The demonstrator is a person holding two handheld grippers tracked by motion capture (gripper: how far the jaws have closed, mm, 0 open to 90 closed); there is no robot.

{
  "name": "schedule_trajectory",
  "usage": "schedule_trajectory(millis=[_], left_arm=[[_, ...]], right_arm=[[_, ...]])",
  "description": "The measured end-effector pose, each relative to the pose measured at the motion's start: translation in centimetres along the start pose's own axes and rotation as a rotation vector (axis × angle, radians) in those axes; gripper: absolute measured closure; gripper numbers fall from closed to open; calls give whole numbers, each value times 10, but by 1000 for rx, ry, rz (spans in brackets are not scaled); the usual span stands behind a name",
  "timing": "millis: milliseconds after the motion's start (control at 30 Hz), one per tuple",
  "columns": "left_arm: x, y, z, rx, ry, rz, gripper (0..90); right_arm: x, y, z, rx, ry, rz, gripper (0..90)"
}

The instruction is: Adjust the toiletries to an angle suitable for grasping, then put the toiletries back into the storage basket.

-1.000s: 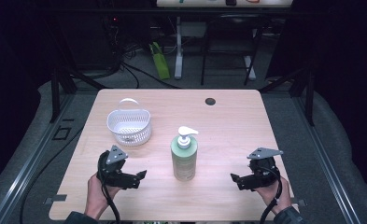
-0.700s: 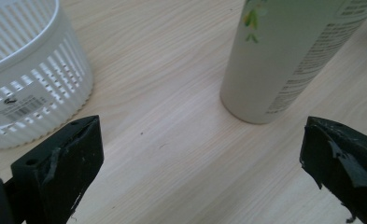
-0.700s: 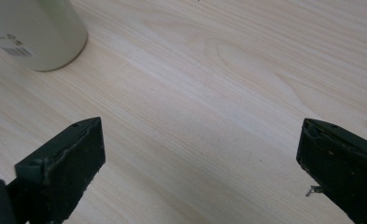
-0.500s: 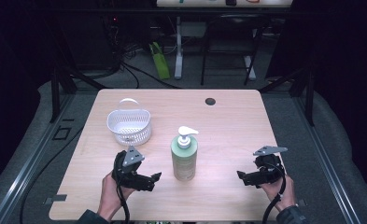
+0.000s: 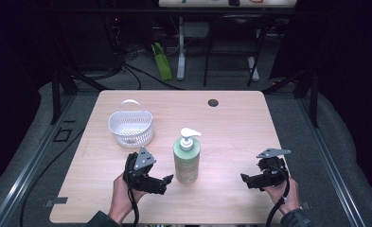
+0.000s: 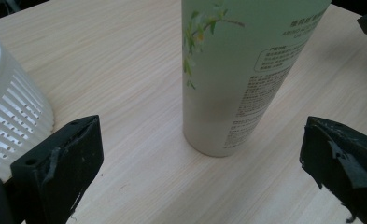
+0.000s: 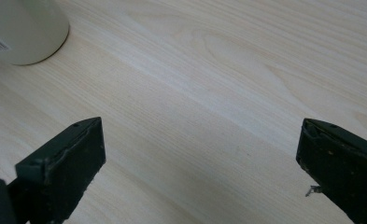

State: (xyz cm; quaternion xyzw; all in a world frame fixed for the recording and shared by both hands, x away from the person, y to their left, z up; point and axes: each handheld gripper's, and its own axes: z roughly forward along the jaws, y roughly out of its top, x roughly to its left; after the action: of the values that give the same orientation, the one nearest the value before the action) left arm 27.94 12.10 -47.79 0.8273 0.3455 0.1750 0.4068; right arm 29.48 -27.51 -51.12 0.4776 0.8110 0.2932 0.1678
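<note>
Pale green plastic forms the pump bottle (image 5: 187, 161), which is stood upright near the middle of the wooden desk (image 5: 231, 123); it is taken here as the landmark. Just left of the bottle the left claw (image 5: 163, 180) is held low over the desk, its jaws spread wide and aimed at the bottle's lower body, probably so that the body can be clamped from the side. No contact is made yet. Well to the right of the bottle the right claw (image 5: 244, 178) is kept, also spread apart and holding nothing, perhaps waiting in reserve. Behind and left of the bottle a white slotted basket (image 5: 131, 126) is placed, possibly as the destination. In the left gripper view the bottle's pump head is cut off by the top edge, and the small print on the label (image 6: 260, 93) cannot be read.
</note>
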Motion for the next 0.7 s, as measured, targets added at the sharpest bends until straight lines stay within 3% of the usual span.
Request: schedule_trajectory(millis=[433, 700], left_arm=[[-5, 8, -1, -32, -4, -9, 0], [-17, 18, 3, -66, -11, -8, 0]], right_arm=[[-2, -1, 1, 1, 0, 10, 8], [1, -1, 2, 4, 8, 1, 8]])
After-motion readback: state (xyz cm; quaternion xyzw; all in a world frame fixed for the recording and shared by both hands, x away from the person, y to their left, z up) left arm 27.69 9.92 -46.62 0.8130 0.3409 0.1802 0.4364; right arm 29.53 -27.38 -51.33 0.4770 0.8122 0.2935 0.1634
